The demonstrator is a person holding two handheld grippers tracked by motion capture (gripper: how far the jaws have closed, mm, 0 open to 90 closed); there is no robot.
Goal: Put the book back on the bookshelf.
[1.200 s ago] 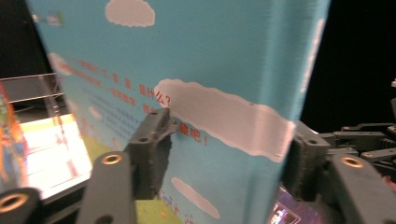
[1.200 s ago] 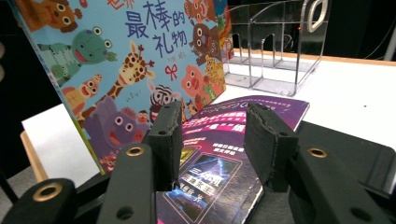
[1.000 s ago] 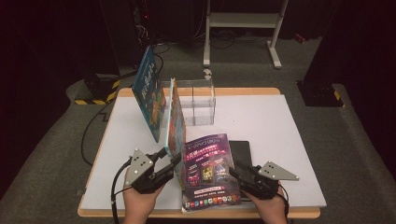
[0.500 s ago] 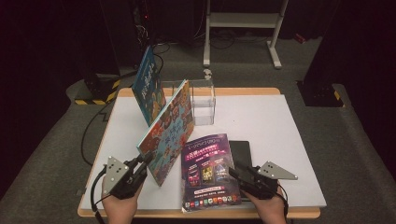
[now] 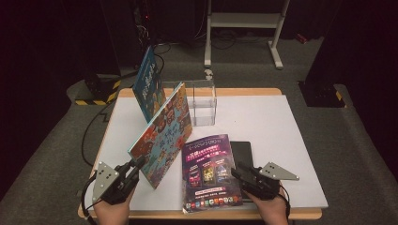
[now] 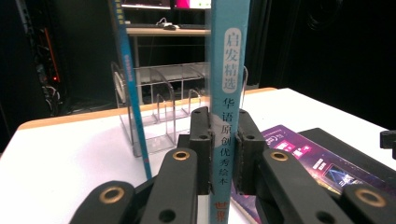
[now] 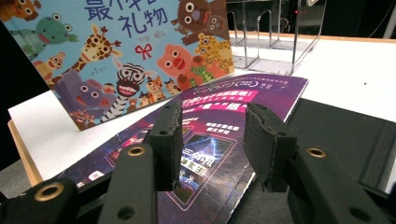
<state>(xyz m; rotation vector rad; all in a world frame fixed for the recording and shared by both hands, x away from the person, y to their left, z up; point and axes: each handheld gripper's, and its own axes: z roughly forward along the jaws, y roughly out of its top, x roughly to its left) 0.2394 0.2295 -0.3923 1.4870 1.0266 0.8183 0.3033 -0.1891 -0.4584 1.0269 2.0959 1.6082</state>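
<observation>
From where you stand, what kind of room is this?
Probably a lab or studio set up for recording: black walls, grey carpet, an equipment rack with cables behind the white table, and a person working picture books with handheld grippers, left gripper.

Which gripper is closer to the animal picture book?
Left. The left gripper is clamped on the animal picture book's spine; the right gripper hovers over the purple magazine.

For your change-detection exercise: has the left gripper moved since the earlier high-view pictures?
Yes. The left gripper, shut on the animal picture book, has swung out toward the table's left front corner, away from the purple magazine, tilting the book leftward.
</observation>
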